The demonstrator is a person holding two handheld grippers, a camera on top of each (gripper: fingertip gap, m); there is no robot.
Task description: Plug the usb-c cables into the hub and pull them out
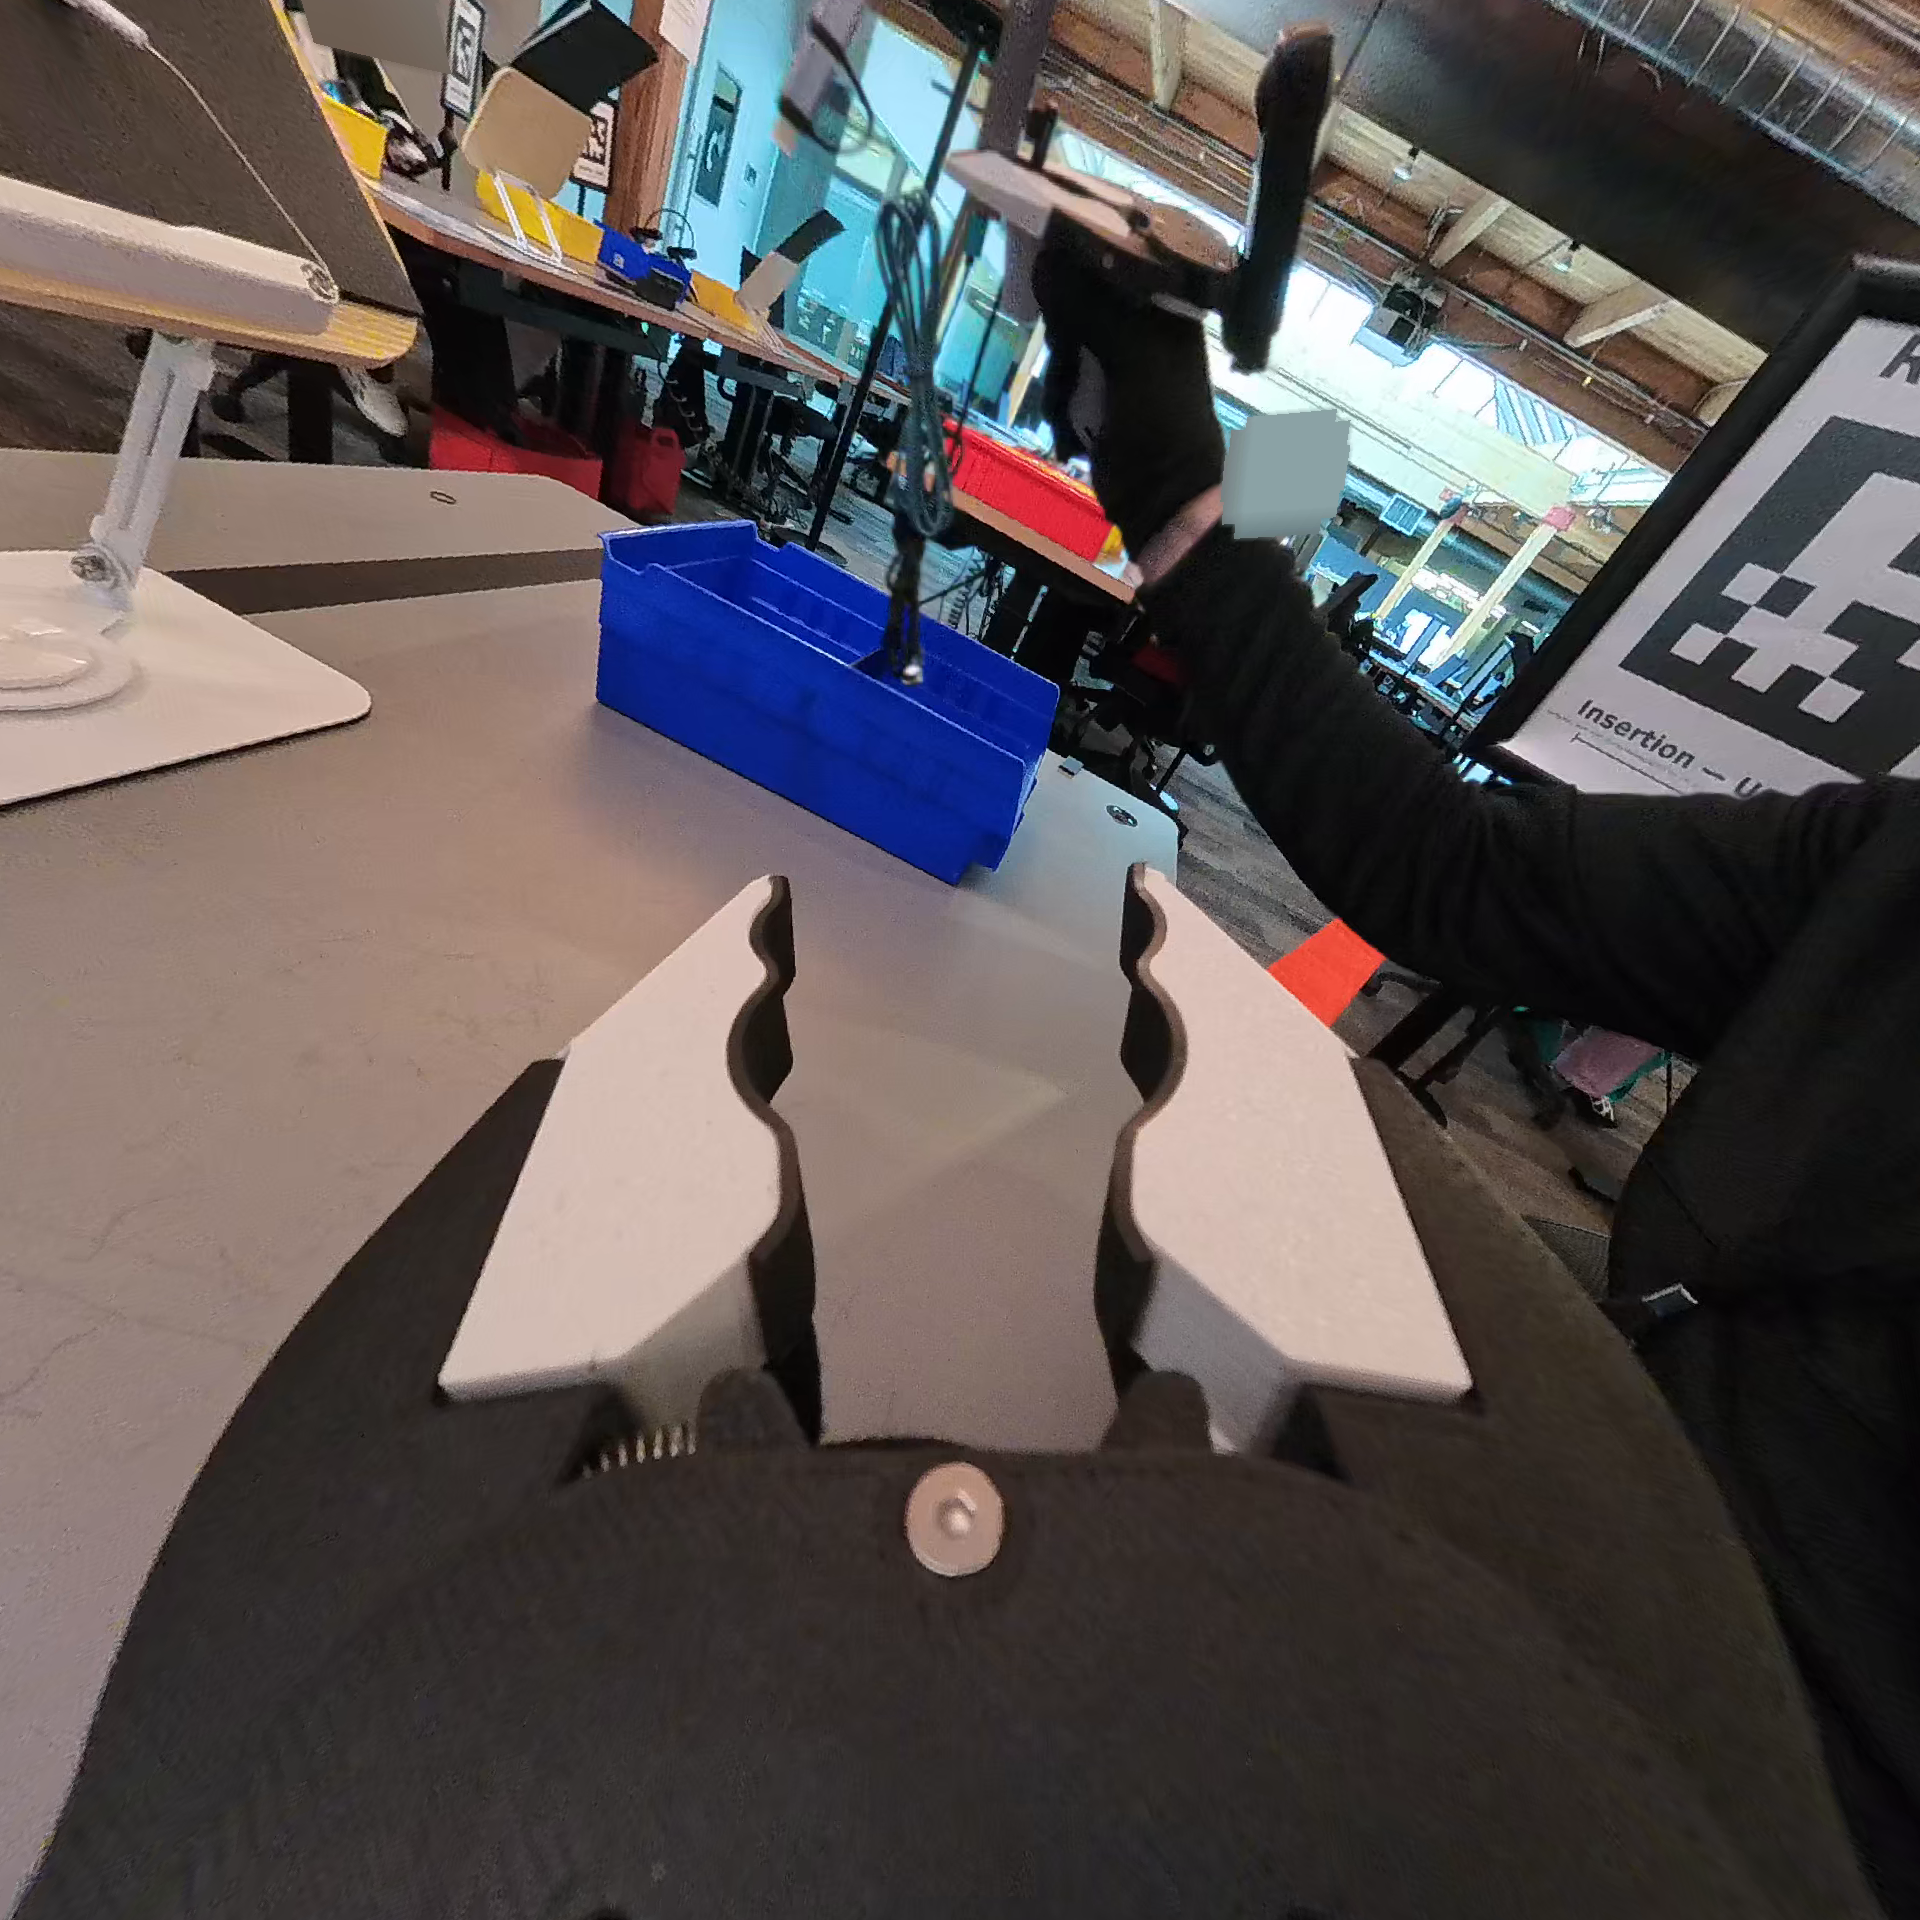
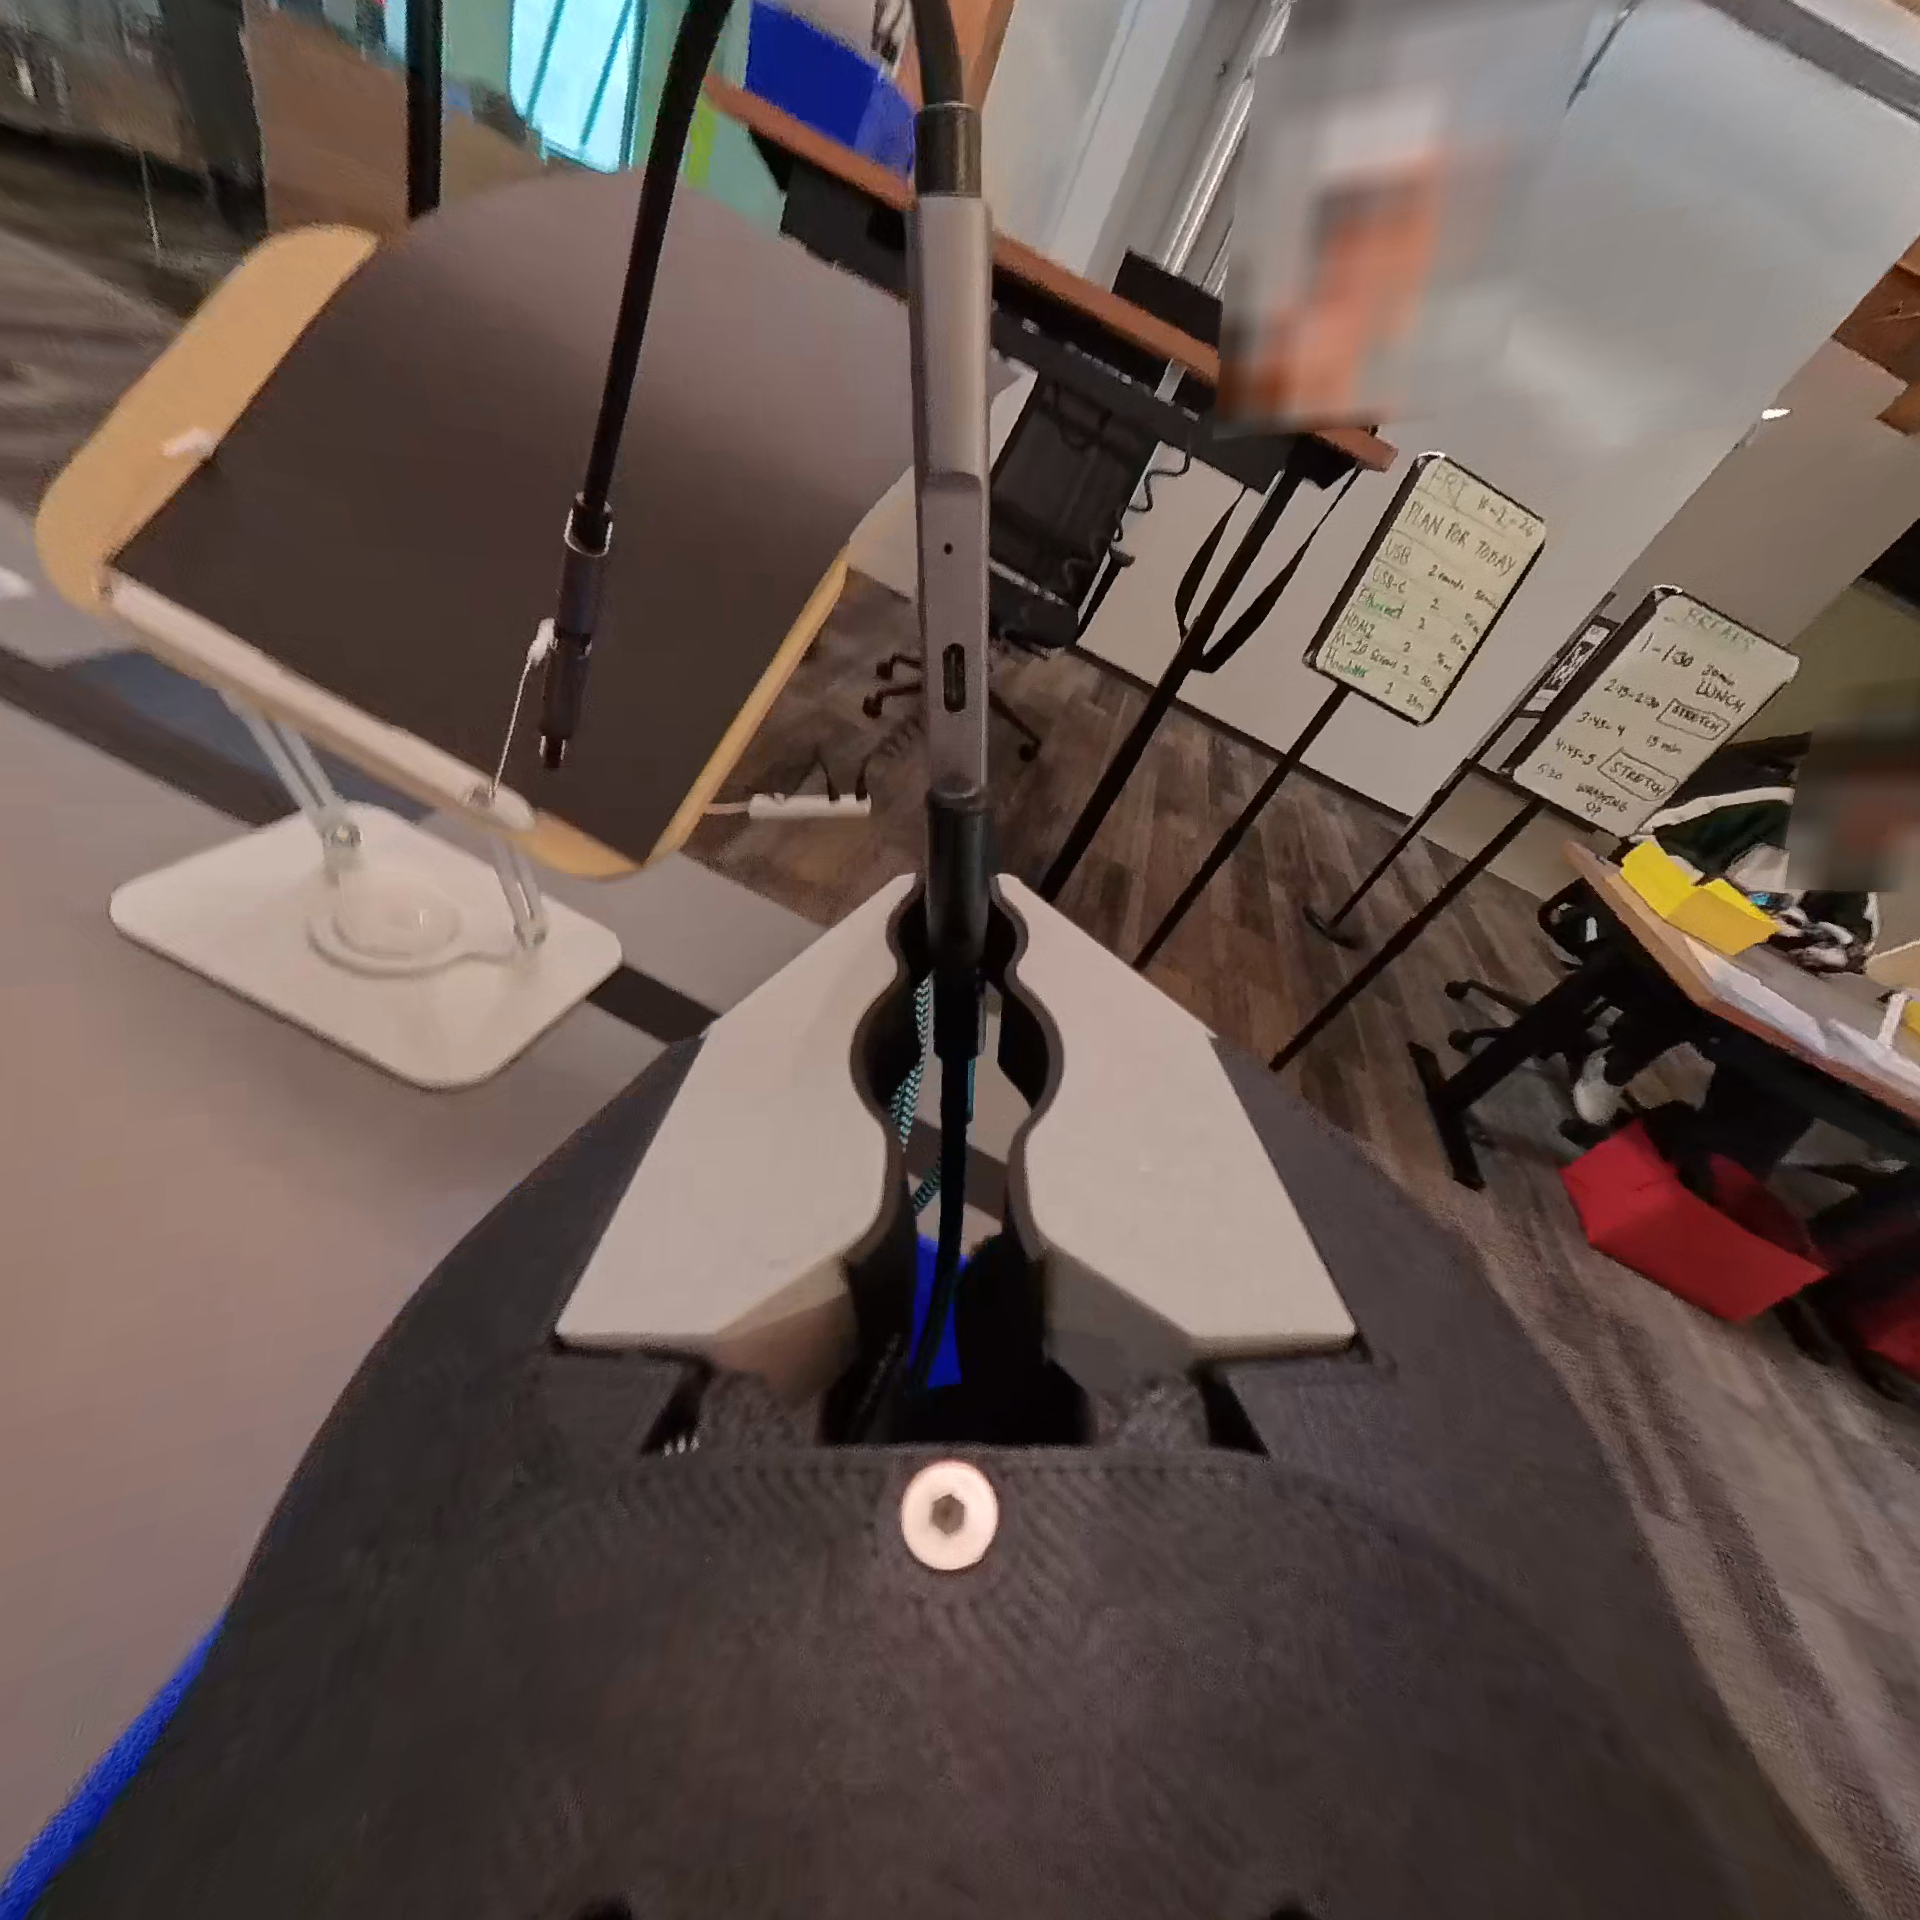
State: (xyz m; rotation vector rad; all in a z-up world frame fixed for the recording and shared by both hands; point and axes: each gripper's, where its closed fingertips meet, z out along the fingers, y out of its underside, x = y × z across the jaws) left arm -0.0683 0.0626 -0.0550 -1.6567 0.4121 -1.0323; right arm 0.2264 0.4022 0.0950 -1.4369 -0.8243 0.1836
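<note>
In the right wrist view my right gripper [image 2: 956, 896] is shut on the black plug of a usb-c cable [image 2: 956, 935], which sits in the end of a slim grey hub [image 2: 951, 499]. The hub stands out beyond the fingertips. One side port [image 2: 954, 665] is open. The hub's own black lead loops down, and its plug [image 2: 566, 644] dangles free. A braided cable [image 2: 914, 1049] also runs between the fingers. In the left wrist view my left gripper [image 1: 956, 883] is open and empty over the grey table [image 1: 416, 935]. The right gripper [image 1: 1101, 208] is held high, with cables [image 1: 914, 416] hanging from it into a blue bin [image 1: 821, 707].
A white stand holds a tilted dark board at the left [image 1: 156, 260], also seen in the right wrist view [image 2: 416, 499]. A framed black-and-white marker sign [image 1: 1787, 582] stands at the right. A black sleeve [image 1: 1455, 831] crosses above the table's right edge. Whiteboards on stands [image 2: 1423, 592] are beyond the table. My hands' fingertips stand some 50 cm from each other.
</note>
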